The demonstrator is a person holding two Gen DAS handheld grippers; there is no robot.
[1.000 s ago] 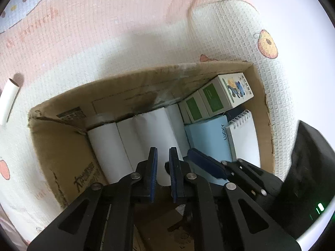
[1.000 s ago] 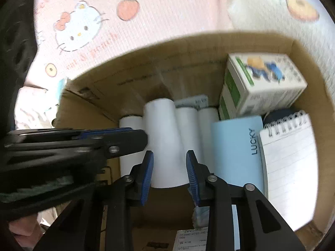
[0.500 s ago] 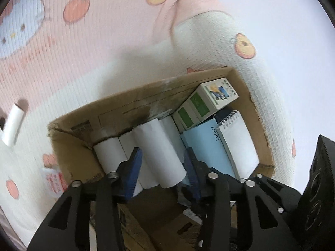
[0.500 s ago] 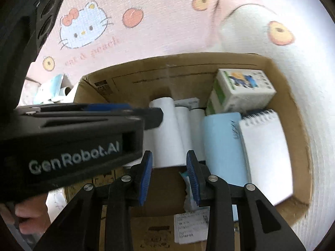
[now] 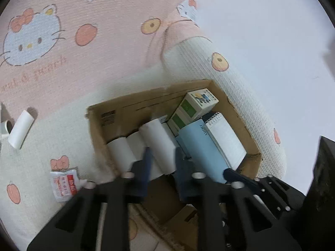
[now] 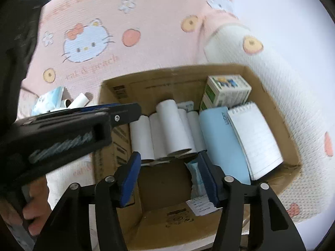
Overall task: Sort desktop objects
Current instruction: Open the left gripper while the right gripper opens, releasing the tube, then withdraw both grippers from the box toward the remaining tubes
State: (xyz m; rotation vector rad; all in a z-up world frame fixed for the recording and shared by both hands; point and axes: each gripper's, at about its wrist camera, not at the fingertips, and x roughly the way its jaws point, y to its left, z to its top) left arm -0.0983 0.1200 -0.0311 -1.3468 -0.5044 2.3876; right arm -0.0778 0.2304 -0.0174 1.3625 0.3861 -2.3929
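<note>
Both claws hang above the cardboard box (image 6: 270,92), pointing down into it. Seen from its own camera, the right gripper (image 6: 167,179) has its blue pads well apart and its jaws are opening, with nothing between them but the bare box floor. Blurred in its own view, the left gripper (image 5: 161,169) is closing its jaws; a narrow gap still shows between the pads and nothing is clamped in it.

Inside the box, a row of white paper rolls (image 6: 173,131) lies against the far wall, one resting on top of the others. Beside the rolls, toward the box's right wall, a light blue booklet (image 6: 219,144) lies flat, and a spiral notepad (image 6: 257,140) lies just beside it against that wall. A green-and-white carton (image 6: 228,92) sits in the far right corner of the box, touching the booklet's far end.

Outside the box, to its left, a loose white roll (image 5: 21,131) lies on the pink cartoon-cat cloth (image 5: 83,62), and a small red-and-white packet (image 5: 63,184) lies nearer, close to the box's left wall. A hand (image 6: 35,213) grips the left gripper's handle, left of the box in the right camera's view.
</note>
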